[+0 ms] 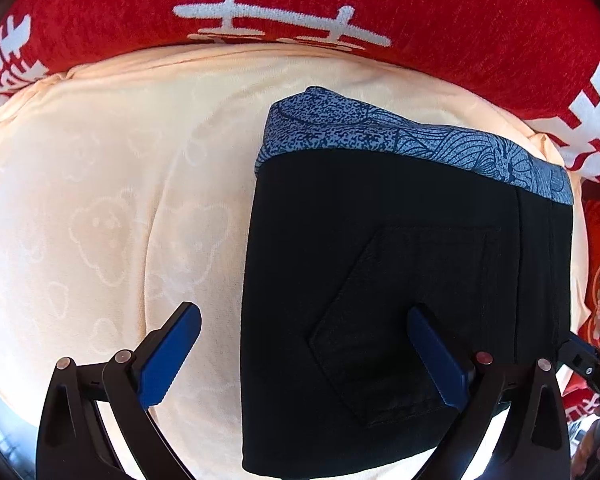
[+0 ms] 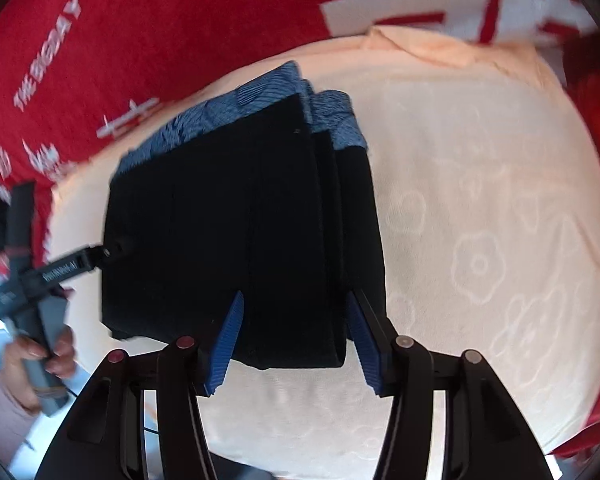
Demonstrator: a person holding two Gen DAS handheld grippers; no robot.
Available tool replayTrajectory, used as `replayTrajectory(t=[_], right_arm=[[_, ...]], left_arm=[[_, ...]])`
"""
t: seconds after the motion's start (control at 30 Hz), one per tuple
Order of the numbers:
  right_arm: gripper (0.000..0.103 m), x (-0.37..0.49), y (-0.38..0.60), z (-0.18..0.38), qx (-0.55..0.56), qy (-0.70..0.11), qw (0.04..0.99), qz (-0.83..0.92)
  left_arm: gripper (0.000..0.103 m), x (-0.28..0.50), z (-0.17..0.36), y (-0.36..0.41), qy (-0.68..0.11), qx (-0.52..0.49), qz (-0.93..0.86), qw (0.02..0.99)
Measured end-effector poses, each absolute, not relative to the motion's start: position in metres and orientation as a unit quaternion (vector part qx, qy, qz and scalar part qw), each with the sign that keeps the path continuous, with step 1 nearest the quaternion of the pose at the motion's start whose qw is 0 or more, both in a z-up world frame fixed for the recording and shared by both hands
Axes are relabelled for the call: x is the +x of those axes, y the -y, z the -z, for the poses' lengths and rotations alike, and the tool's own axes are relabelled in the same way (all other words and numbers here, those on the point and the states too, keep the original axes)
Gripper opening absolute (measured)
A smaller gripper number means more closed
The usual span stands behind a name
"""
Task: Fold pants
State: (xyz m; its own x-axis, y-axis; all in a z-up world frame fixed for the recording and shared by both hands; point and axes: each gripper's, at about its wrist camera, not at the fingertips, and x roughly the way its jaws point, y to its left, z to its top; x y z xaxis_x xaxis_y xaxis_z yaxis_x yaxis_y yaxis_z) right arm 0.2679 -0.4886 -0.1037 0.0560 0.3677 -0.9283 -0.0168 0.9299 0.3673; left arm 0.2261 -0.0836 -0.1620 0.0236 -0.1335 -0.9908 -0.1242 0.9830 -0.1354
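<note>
The black pants [image 1: 380,280] with a blue patterned waistband [image 1: 400,136] lie folded into a compact stack on a pale peach cloth [image 1: 100,200]. A back pocket faces up. My left gripper [image 1: 304,356] is open, its fingers wide apart over the stack's near left edge, holding nothing. In the right wrist view the folded pants [image 2: 228,232] show stacked layers at their right side. My right gripper [image 2: 296,340] is open, its blue pads on either side of the stack's near edge, not clamped. The left gripper [image 2: 80,264] shows at the stack's left edge.
A red blanket with white characters [image 1: 300,8] surrounds the peach cloth [image 2: 480,240]. The person's hand [image 2: 48,356] holds the left gripper's handle at the left of the right wrist view. The right gripper's body [image 1: 588,364] shows at the lower right of the left wrist view.
</note>
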Motion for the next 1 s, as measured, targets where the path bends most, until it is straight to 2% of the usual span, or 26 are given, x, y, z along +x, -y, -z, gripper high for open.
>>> replayTrajectory(t=[0.57, 0.67, 1.0], right_arm=[[0.062, 0.262, 0.539, 0.105, 0.184, -0.673, 0.705, -0.127], [0.071, 0.263, 0.539, 0.107, 0.190, -0.672, 0.704, -0.128], [0.071, 0.263, 0.538, 0.109, 0.193, -0.673, 0.701, -0.132]], left_arm=[[0.103, 0.229, 0.166, 0.077, -0.706, -0.107, 0.011, 0.700], [0.103, 0.228, 0.170, 0.076, -0.706, -0.106, 0.012, 0.700], [0.103, 0.228, 0.173, 0.073, -0.708, -0.107, 0.015, 0.698]])
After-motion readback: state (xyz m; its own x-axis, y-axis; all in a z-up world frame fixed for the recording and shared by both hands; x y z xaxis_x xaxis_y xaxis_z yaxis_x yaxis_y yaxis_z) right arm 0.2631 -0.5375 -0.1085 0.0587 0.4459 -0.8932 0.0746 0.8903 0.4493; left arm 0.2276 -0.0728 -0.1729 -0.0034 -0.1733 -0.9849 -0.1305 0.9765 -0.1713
